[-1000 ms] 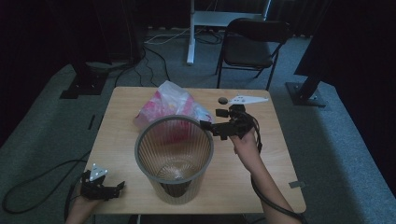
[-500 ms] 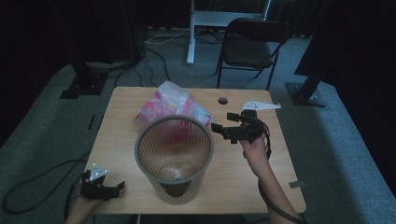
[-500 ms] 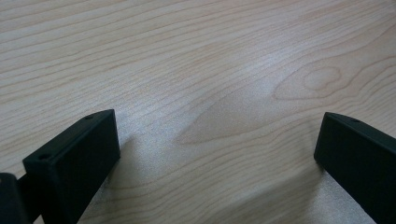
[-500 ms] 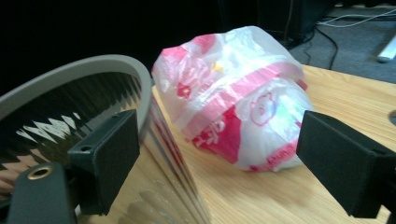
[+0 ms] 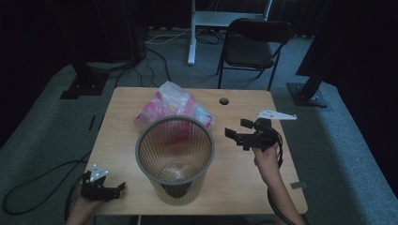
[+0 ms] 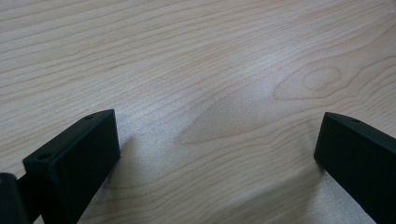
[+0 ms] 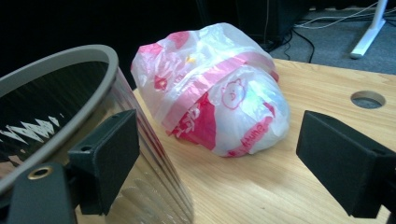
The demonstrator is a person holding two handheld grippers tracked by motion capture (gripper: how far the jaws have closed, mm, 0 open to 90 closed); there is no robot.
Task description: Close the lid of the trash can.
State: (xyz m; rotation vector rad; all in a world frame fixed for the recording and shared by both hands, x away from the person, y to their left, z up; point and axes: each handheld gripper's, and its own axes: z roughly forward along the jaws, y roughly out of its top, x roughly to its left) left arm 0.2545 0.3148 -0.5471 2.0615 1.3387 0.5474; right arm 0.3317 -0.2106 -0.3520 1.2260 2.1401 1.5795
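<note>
Table [image 5: 281, 187]: pale wood, matt, visible grain. Bin [image 5: 174, 159]: clear ribbed plastic, glossy, grey rim. Bag [image 7: 219, 102]: thin crinkled plastic, shiny, pink-printed. Gripper jaws: black, matt.

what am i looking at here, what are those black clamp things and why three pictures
A person sits at a wooden table with a hand-held pair of tongs in each hand; there is no robot arm. The high view looks down from above. The other two pictures come from cameras riding on the tongs, with the black jaws rising from the bottom. The left tongs rest low at the table's near corner, open over bare wood. The right tongs are open and empty, pointing toward a pink-and-white plastic bag. In front of it stands a clear ribbed wastebasket.
</note>
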